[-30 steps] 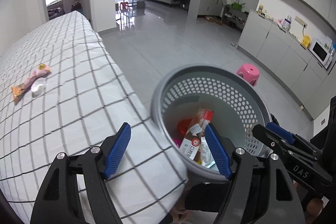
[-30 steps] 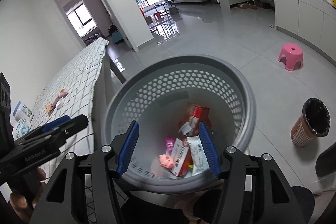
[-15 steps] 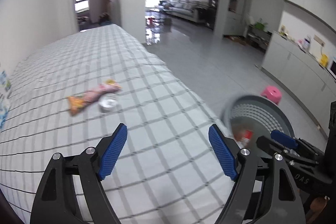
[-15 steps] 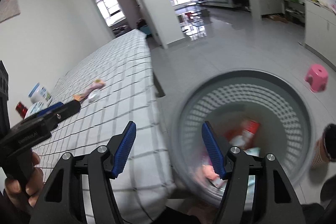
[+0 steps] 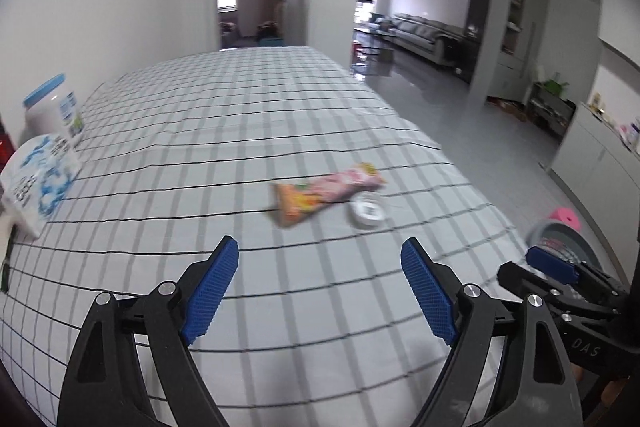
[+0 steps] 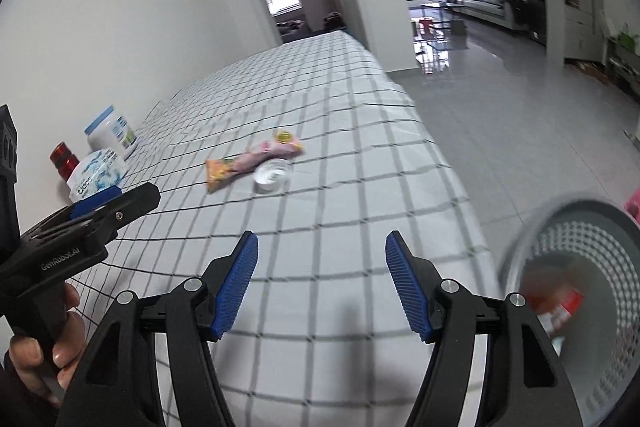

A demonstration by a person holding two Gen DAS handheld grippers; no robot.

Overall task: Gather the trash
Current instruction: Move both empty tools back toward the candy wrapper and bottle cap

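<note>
Both grippers spread, reaching for bench trash

At twelve o'clock, our left gripper (image 5: 320, 287) faces a wrapper (image 5: 326, 193), seemingly light, crinkly; we'd pinch mid-length. Right gripper (image 6: 322, 285) empty.

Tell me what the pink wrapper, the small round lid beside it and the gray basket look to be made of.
Pink wrapper: thin printed plastic film, likely glossy; its ends are crimped and it lies limp on the cloth. Small round lid: probably white or clear plastic, though motion blur leaves this open. Gray basket: molded plastic with a matte finish, its wall pierced by regular rows of holes below a smooth rim.
</note>
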